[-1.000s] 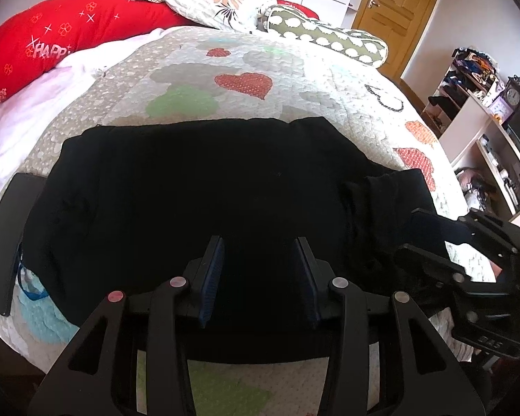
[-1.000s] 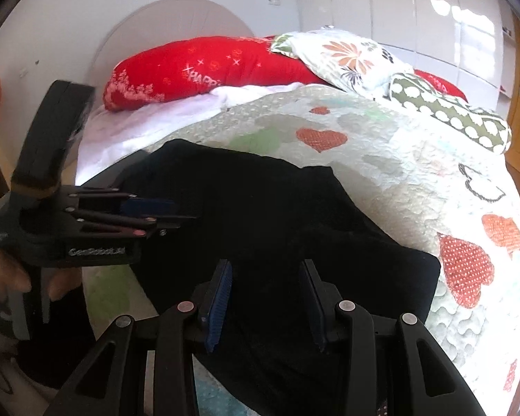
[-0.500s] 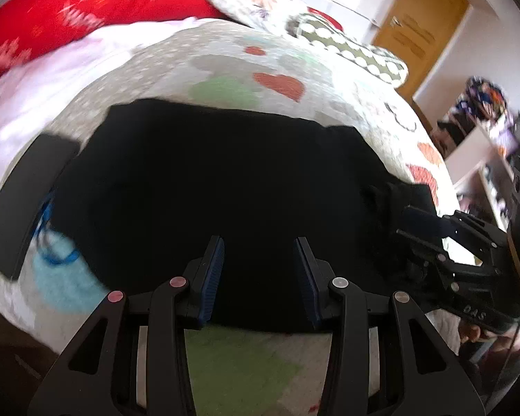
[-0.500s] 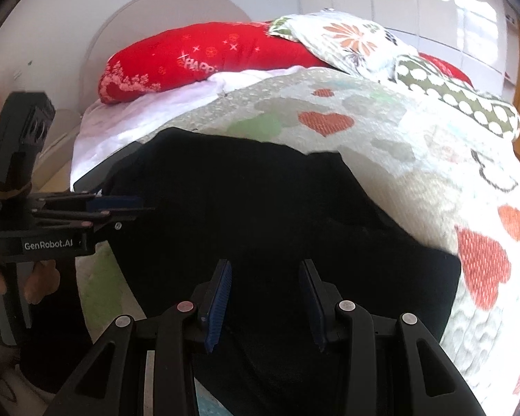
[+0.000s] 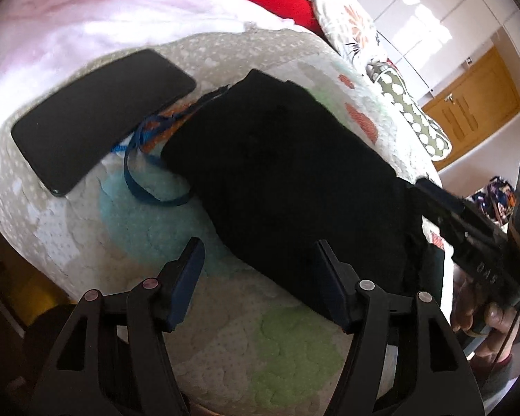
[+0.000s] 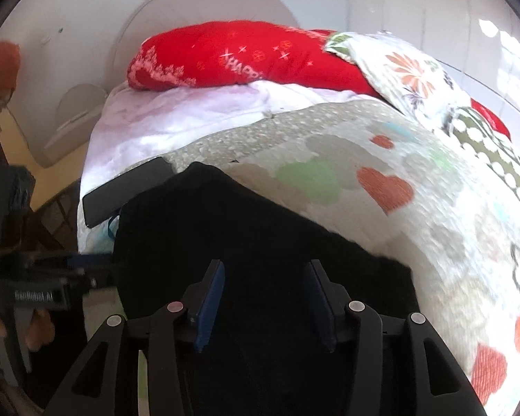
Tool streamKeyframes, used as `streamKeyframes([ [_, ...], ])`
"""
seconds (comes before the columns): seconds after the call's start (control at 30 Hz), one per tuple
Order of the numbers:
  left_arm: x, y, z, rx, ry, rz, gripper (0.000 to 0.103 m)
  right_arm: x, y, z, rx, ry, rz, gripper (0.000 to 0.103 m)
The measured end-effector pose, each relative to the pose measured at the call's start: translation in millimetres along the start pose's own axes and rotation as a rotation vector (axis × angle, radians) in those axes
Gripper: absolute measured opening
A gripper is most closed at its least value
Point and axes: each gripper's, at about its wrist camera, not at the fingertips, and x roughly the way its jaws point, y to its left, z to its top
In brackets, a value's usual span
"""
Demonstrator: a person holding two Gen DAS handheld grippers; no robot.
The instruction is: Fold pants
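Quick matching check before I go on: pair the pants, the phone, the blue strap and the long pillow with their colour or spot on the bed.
Things:
1. pants
2. phone
3. strap
4. long pillow

Descriptions:
A. red, at the head of the bed
B. blue, looped between phone and pants
C. black fabric, spread on the quilt
D. flat, dark, beside the pants

Pairs: 1-C, 2-D, 3-B, 4-A

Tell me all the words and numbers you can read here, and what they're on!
"HAPPY", with the last letter half hidden, on the red pillow.
"GenRobot.AI", blurry, on the side of the left claw.
"0A5", the first sign unsure, on the side of the right claw.
The phone shows no words.
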Motion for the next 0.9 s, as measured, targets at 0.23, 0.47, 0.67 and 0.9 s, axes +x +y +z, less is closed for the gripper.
streamKeyframes([
  [0.23, 11, -1, 7, -0.013, -0.02, -0.027, 0.074, 42, 18, 41, -0.068, 0.027, 0.045, 0.056],
  [0.47, 18, -4, 13, 0.005, -0.041, -0.026, 0.083, 93, 29, 64, -0.13, 0.103, 0.087, 0.057],
  [0.67, 22, -11, 16, 0.03, -0.063, -0.019, 0.088, 118, 27, 69, -0.104, 0.112, 0.15, 0.043],
  [0.9, 10, -8, 21, 0.042, -0.145, -0.065, 0.032, 90, 23, 67, -0.068, 0.033, 0.156, 0.024],
])
